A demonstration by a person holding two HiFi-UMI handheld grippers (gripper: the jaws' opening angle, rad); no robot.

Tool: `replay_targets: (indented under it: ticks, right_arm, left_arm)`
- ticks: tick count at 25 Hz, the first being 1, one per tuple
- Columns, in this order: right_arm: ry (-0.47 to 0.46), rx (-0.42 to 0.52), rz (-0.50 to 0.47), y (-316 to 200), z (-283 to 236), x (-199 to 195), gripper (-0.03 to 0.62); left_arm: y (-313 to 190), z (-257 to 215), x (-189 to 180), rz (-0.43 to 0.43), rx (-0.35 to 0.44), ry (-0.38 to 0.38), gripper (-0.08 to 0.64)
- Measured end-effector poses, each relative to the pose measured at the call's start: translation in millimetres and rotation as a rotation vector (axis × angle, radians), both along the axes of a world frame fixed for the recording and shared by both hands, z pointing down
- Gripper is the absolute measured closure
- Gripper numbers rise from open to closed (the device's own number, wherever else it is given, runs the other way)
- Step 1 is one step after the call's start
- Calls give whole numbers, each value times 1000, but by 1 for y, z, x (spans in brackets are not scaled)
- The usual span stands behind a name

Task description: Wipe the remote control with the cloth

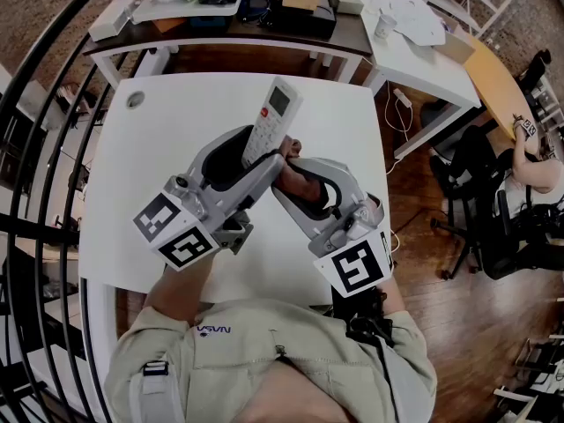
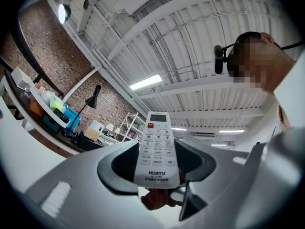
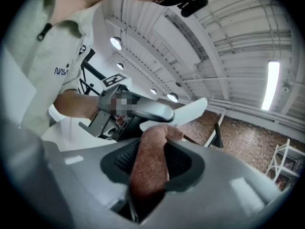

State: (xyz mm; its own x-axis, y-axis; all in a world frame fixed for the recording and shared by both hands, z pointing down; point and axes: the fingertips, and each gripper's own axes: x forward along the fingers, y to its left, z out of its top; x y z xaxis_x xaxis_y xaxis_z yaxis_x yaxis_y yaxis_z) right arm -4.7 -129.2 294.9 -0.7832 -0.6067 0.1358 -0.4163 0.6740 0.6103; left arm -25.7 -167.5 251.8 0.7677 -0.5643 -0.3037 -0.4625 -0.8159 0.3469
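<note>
A white remote control [image 1: 271,122] stands tilted up over the white table [image 1: 167,166], and my left gripper [image 1: 262,152] is shut on its lower end. In the left gripper view the remote [image 2: 157,149] faces the camera, buttons and small screen showing, between the pads of the left gripper [image 2: 157,171]. My right gripper [image 1: 286,159] is shut on a reddish-brown cloth [image 1: 300,183]. In the right gripper view the cloth [image 3: 150,168] hangs folded in the right gripper [image 3: 152,161], its top close under the remote [image 3: 190,111]. Whether they touch I cannot tell.
A small round object [image 1: 134,100] lies near the table's far left corner. Behind stands a cluttered dark desk [image 1: 229,20], and a white side table [image 1: 414,47] at the right. A black railing [image 1: 35,148] curves along the left. An office chair [image 1: 476,192] and a seated person [image 1: 529,161] are at the right.
</note>
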Motion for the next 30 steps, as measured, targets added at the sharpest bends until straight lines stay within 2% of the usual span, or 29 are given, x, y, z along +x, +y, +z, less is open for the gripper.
replay_targets:
  ticks: [2,4,6,9,11,15,18,23,30]
  right_arm:
    - [5,8,30,-5,-3,7,460]
    - [-21,32,105,-16,-12,20,460]
    - [-108,51,200,-29,-29,37,460]
    - [-316,78,296,-39,-60,62,460]
    - [-358,104,306,-39,-69,71,460]
    - [-345,113,274,-35,-68,64,460]
    - [-294,81,224,-30,-55,46,460]
    - [-113,38,148,-19,-22,21,460]
    - [-82,22,135,-18,-18,17,460]
  left_arm:
    - [2,0,2,10,-5,1,316]
    - [3,2,4,28,-10,-3,316]
    - [6,2,7,51,-14,-9,316]
    - [13,3,13,95,-11,-23,316]
    - [18,5,19,119,-3,-34,315]
    - [27,5,30,175,11,-53,316]
    - [31,2,34,200,24,-56,316]
    - [29,0,29,184,25,-43,316]
    - [23,-1,24,154,10,-22,316]
